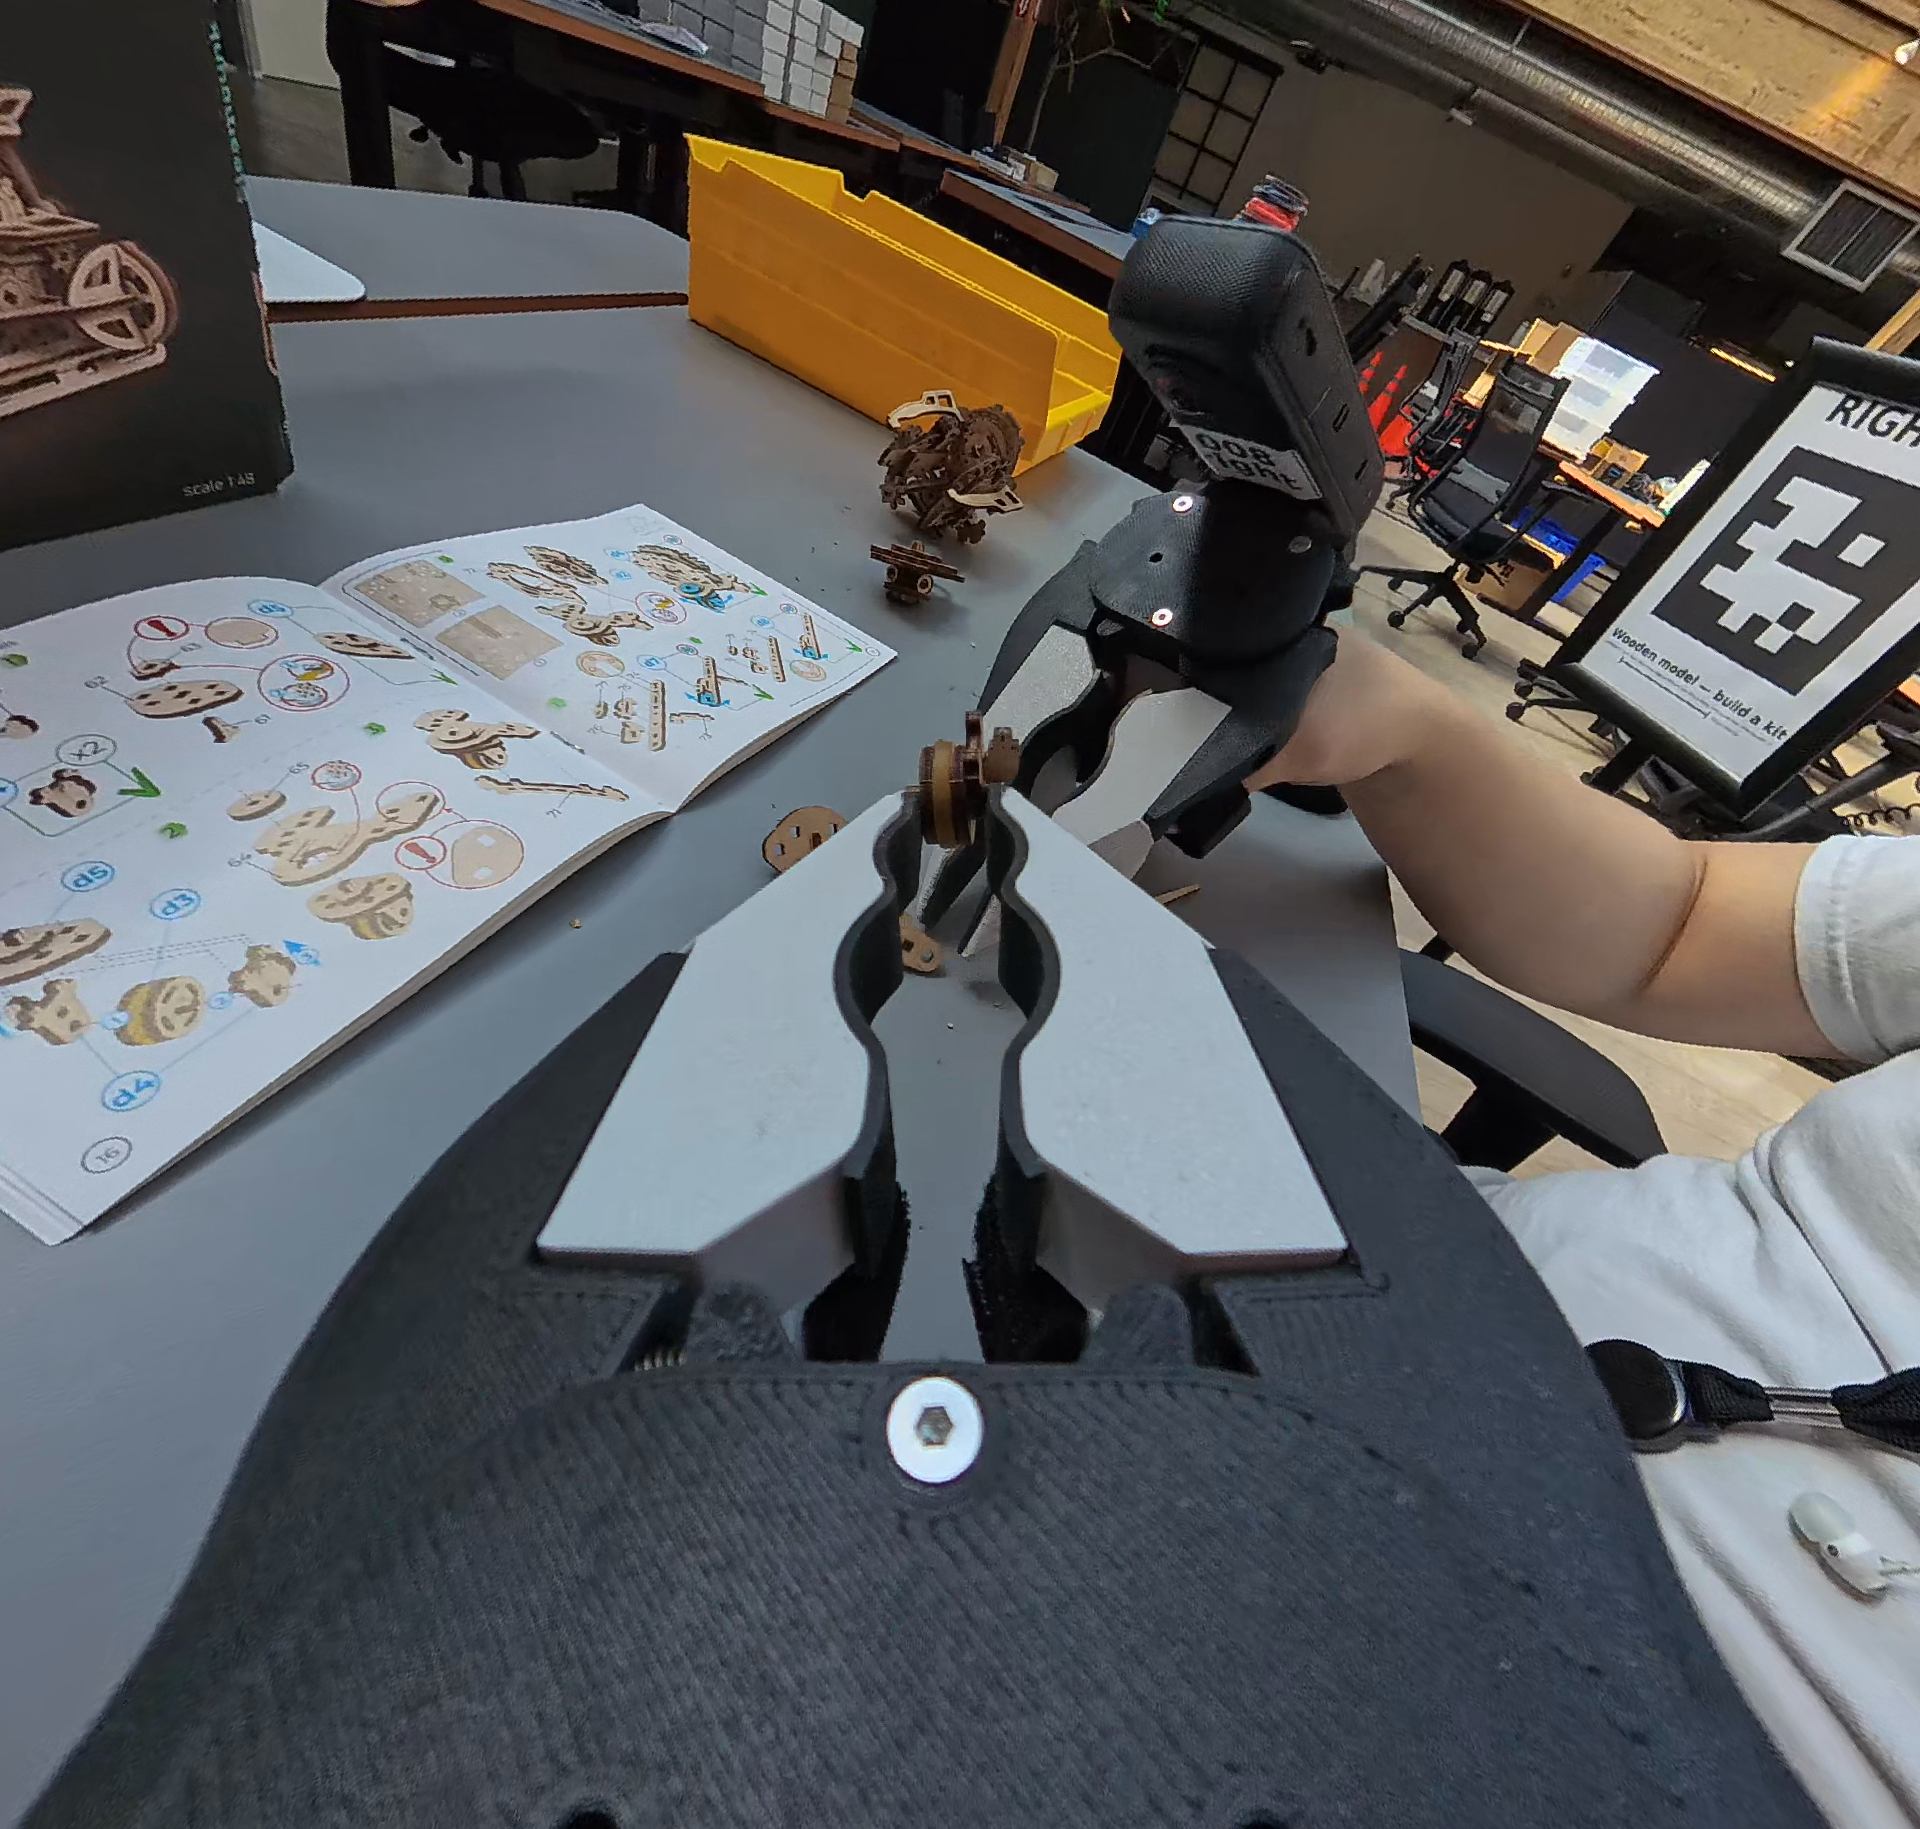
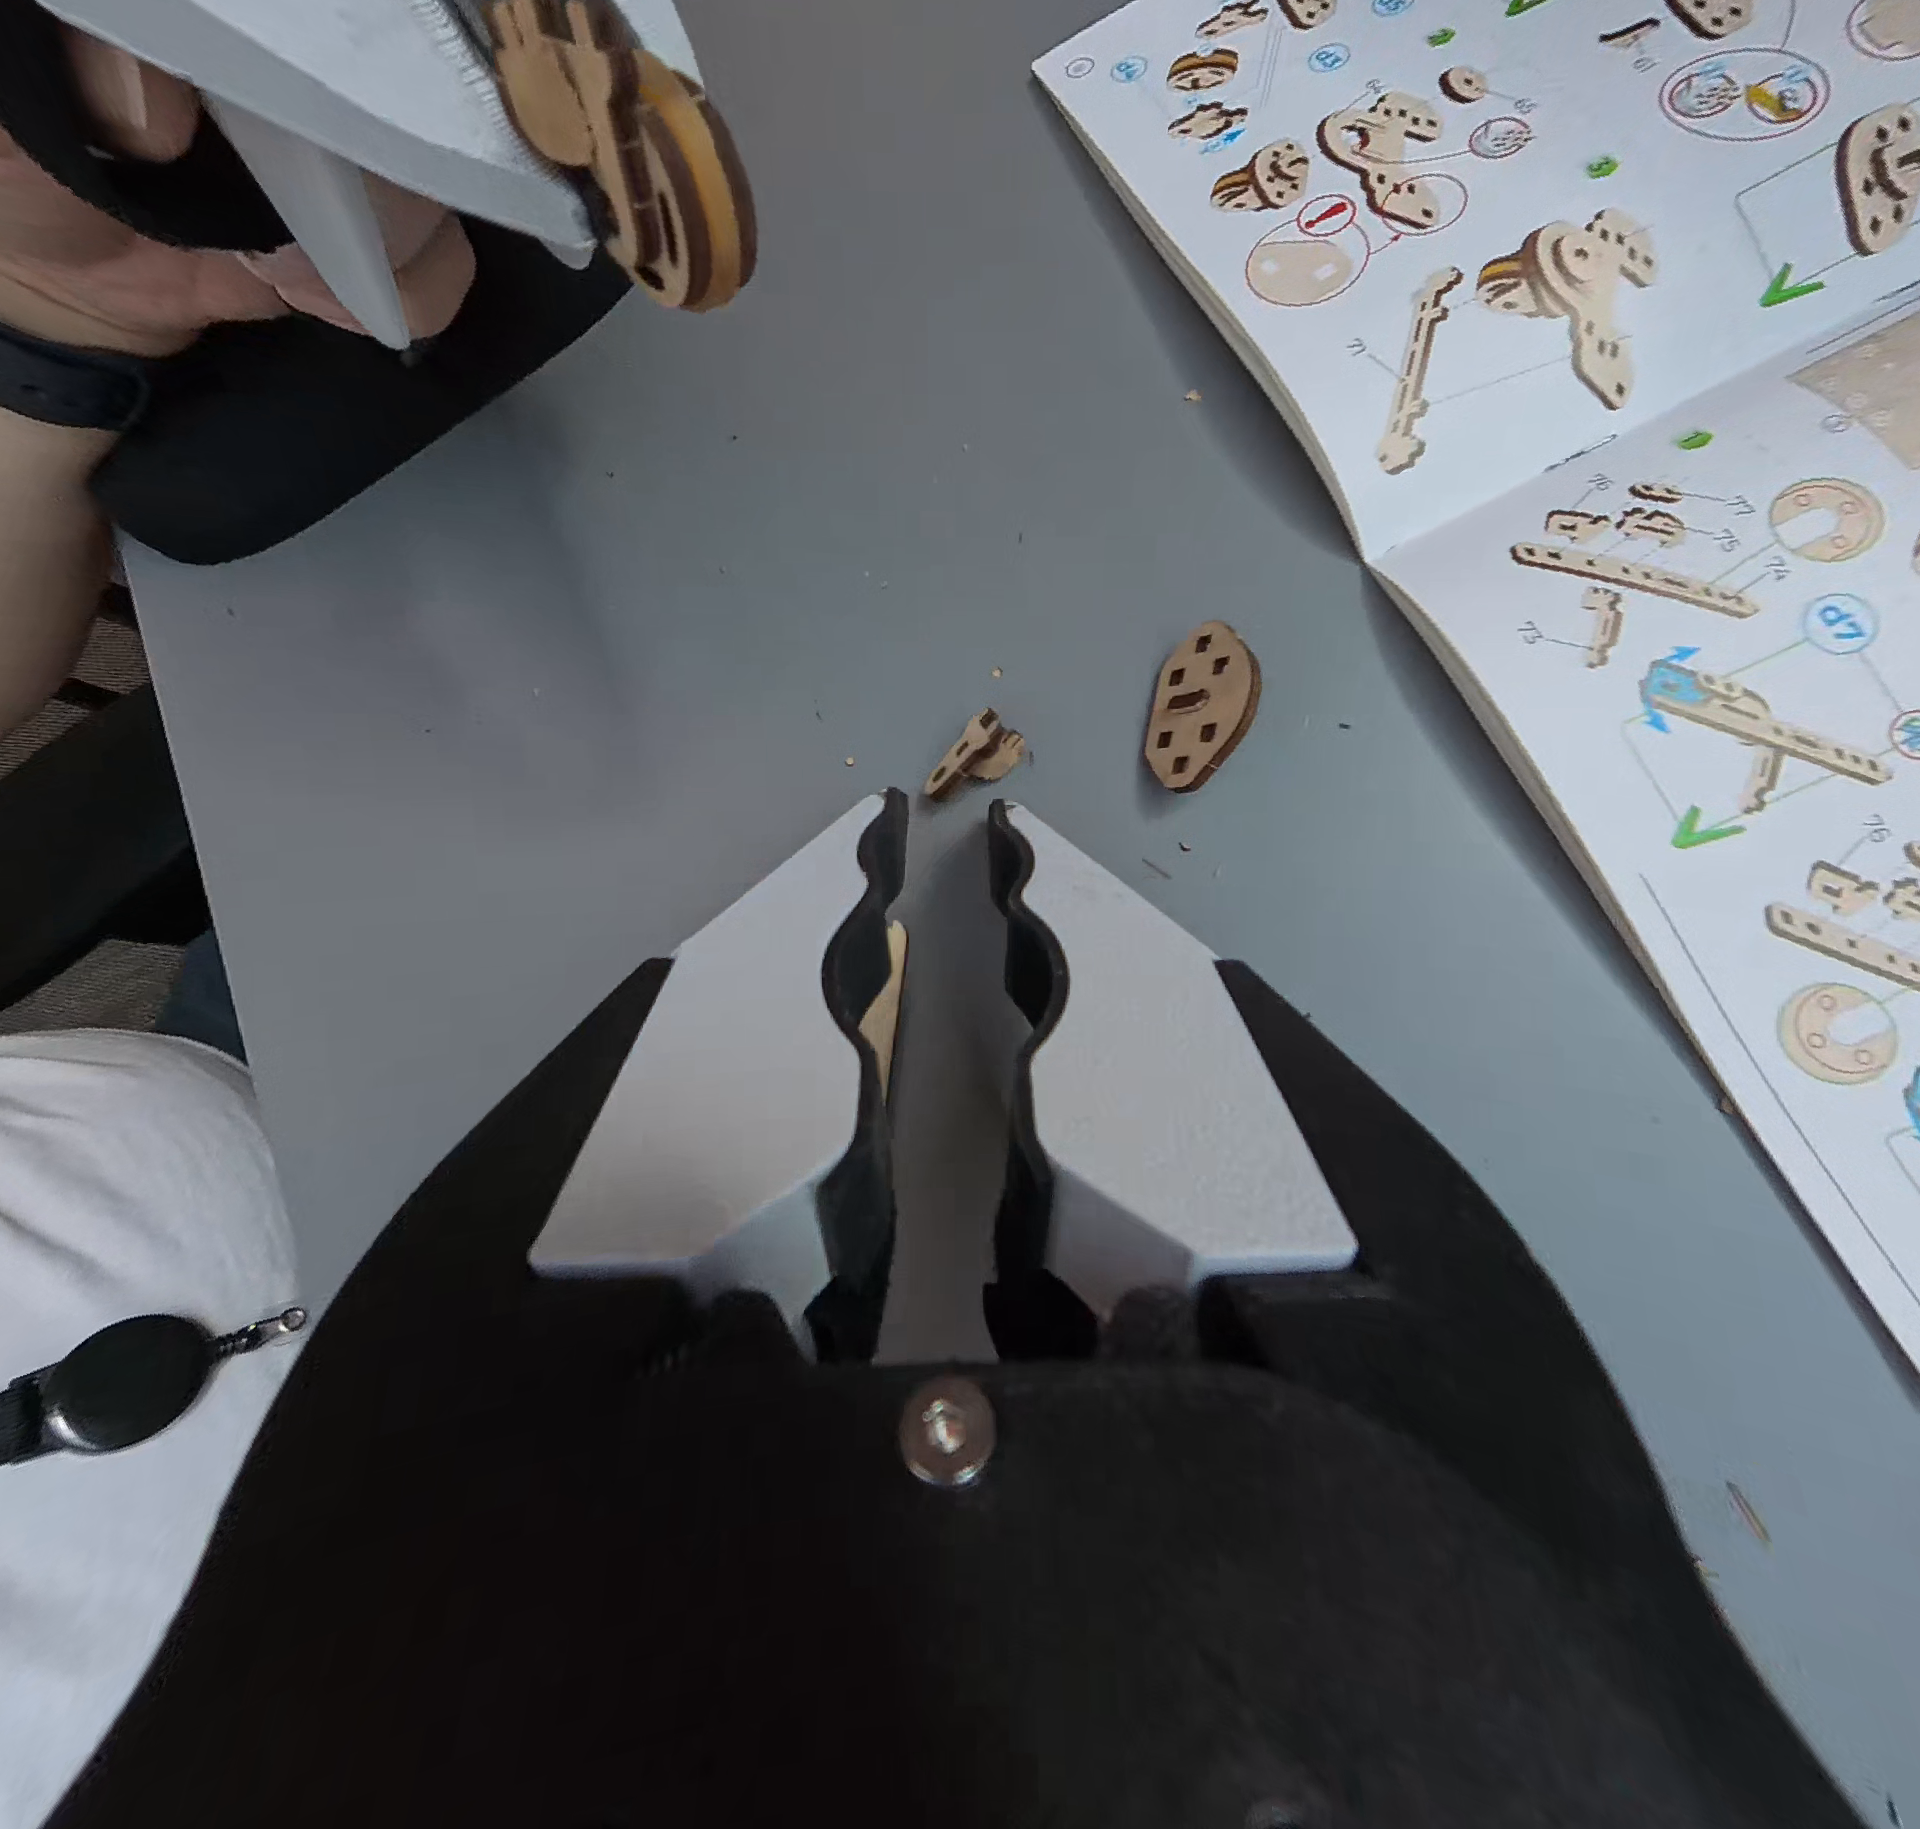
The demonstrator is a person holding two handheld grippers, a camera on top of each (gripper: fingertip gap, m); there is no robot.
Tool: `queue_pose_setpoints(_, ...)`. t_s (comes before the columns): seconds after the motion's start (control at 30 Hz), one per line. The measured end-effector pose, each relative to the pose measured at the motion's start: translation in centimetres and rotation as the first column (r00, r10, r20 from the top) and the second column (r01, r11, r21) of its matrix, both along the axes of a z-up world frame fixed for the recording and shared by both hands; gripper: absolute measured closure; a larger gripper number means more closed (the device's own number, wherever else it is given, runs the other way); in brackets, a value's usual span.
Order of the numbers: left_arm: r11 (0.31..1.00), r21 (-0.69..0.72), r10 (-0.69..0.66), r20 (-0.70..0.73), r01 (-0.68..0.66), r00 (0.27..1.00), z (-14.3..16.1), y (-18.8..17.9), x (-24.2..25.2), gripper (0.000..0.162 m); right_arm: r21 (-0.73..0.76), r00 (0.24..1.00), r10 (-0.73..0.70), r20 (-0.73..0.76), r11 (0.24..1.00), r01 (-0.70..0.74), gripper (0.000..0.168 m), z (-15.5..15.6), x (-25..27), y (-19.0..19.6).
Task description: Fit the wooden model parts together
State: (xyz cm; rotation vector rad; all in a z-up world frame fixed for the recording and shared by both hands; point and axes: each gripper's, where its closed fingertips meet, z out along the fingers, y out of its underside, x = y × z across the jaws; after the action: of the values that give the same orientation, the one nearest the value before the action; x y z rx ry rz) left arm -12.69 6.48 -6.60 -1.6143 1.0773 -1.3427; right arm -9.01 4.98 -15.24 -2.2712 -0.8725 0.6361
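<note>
Left claw (image 1: 948, 811) pinching a small wooden assembly (image 1: 954, 780) at its fingertips, a round layered disc with a notched piece slotted in; held up off the tabletop (image 1: 499, 408), near its right edge; same assembly (image 2: 634, 148) seen at upper left in the right wrist view.

Right claw (image 2: 948, 811) spread slightly, tips pointing down at the tabletop; a thin pale wooden sliver (image 2: 883, 1010) rests against the inner pad of its left finger, further back than the tips; whether it is gripped, cannot tell.

Small notched wooden piece (image 2: 974, 740) lies flat just ahead of the right claw's tips, apart from them; oval wooden plate with holes (image 2: 1202, 705) lies just beside it, toward the open instruction booklet (image 2: 1558, 345).

Far side of tabletop: yellow bin (image 1: 883, 293); dark built-up model cluster (image 1: 951, 470) in front of it; kit box (image 1: 125, 221) at far left.
</note>
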Motion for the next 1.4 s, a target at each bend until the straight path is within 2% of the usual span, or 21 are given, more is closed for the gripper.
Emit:
queue_pose_setpoints(0.03,1.0,-0.001,-0.003,0.002,0.003,1.0,0.0,0.0,0.0,0.153,-0.034,1.0,-0.004,-0.019,0.999,0.003,0.154,0.0,0.0,-0.1)
queue_pose_setpoints(0.23,0.999,0.033,-0.031,-0.014,0.031,0.999,0.0,-0.7,0.2,0.152,-0.141,0.99,-0.072,-0.123,0.988,0.054,0.155,1.3,0.1,0.7)
queue_pose_setpoints(0.27,0.999,0.042,-0.03,-0.017,0.031,0.999,-0.1,-0.7,0.2,0.152,-0.166,0.987,-0.086,-0.134,0.984,0.063,0.161,1.4,0.0,0.9)
queue_pose_setpoints(0.3,0.998,0.05,-0.03,-0.02,0.031,0.999,-0.1,-0.7,0.2,0.152,-0.193,0.987,-0.096,-0.13,0.979,0.07,0.168,1.2,0.0,1.0)
queue_pose_setpoints(0.4,0.997,0.076,-0.032,-0.027,0.034,0.999,-0.1,-0.9,0.3,0.152,-0.24,0.989,-0.103,-0.104,0.968,0.076,0.168,1.0,-0.1,1.0)
queue_pose_setpoints(0.63,0.993,0.116,-0.018,-0.046,0.023,0.999,-0.2,-0.9,0.3,0.152,-0.156,0.994,-0.108,0.026,0.981,0.111,0.155,0.6,0.2,1.4)
queue_pose_setpoints(0.8,0.991,0.132,-0.016,-0.044,0.021,0.999,-0.1,-0.9,0.2,0.153,-0.168,0.994,-0.087,0.069,0.981,0.098,0.159,-0.2,-0.4,1.4)
queue_pose_setpoints(0.93,0.985,0.167,-0.034,-0.03,0.039,0.999,0.3,-1.3,0.2,0.152,-0.094,0.994,-0.081,0.067,0.992,0.087,0.165,0.4,-0.4,1.8)
queue_pose_setpoints(1.0,0.977,0.203,-0.057,-0.018,0.059,0.998,0.8,-1.9,0.3,0.152,-0.041,0.997,-0.076,-0.023,0.996,0.075,0.166,1.8,-0.5,2.2)
queue_pose_setpoints(1.07,0.97,0.231,-0.075,-0.014,0.076,0.997,1.0,-2.4,0.4,0.152,0.021,0.983,-0.016,-0.182,1.0,0.021,0.166,4.1,-1.2,2.1)
queue_pose_setpoints(1.17,0.972,0.213,-0.104,0.012,0.1,0.994,1.4,-2.9,0.4,0.152,0.125,0.916,0.024,-0.401,0.992,0.029,0.167,7.7,-1.3,2.0)
queue_pose_setpoints(1.27,0.985,0.13,-0.123,0.046,0.116,0.991,1.6,-2.7,0.2,0.152,0.125,0.846,0.043,-0.532,0.992,0.028,0.167,9.4,-1.2,1.5)
queue_pose_setpoints(1.4,0.988,0.059,-0.149,0.111,0.143,0.983,2.5,-2.8,-0.1,0.152,0.079,0.781,0.052,-0.623,0.997,-0.004,0.167,10.0,-1.6,1.0)
